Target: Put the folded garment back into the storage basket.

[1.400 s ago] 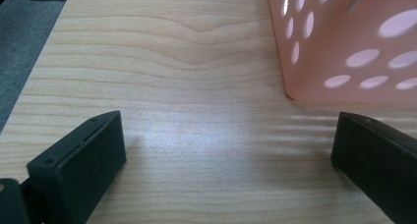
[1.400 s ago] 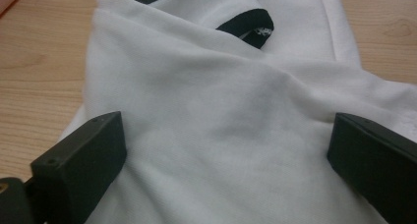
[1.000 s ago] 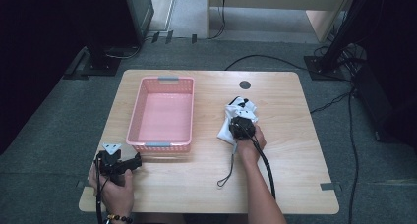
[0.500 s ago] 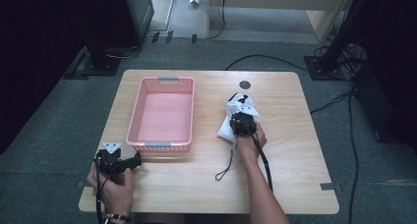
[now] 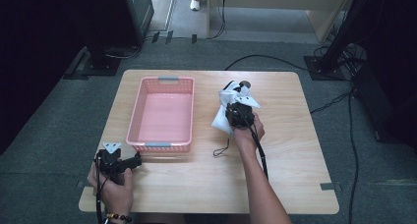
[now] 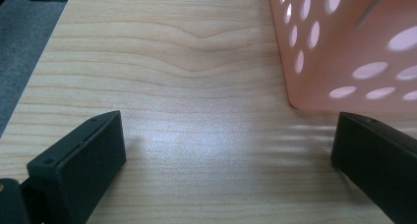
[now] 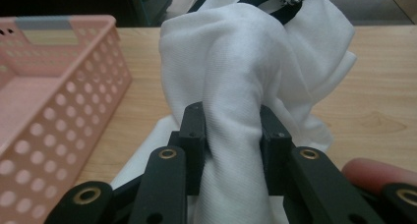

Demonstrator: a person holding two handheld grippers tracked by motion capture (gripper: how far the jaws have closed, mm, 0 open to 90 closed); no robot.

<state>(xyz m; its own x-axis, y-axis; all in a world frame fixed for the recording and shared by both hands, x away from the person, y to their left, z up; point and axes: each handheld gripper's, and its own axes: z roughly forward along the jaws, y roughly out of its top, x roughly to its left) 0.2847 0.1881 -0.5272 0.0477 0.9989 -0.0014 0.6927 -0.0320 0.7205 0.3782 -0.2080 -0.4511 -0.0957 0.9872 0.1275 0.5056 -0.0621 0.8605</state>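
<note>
A crumpled white cloth garment with black trim [image 7: 255,62] is clamped between the jaws of the right gripper [image 7: 231,135], beside the perforated pink plastic basket [image 5: 161,111]. Transfer appears pending; the basket is empty. The left gripper [image 6: 226,150] is spread wide, holding nothing.

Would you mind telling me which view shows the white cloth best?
The right gripper view: the cloth is close up, bunched and pinched between the right gripper's jaws. The high view shows it small, partly under that gripper.
</note>
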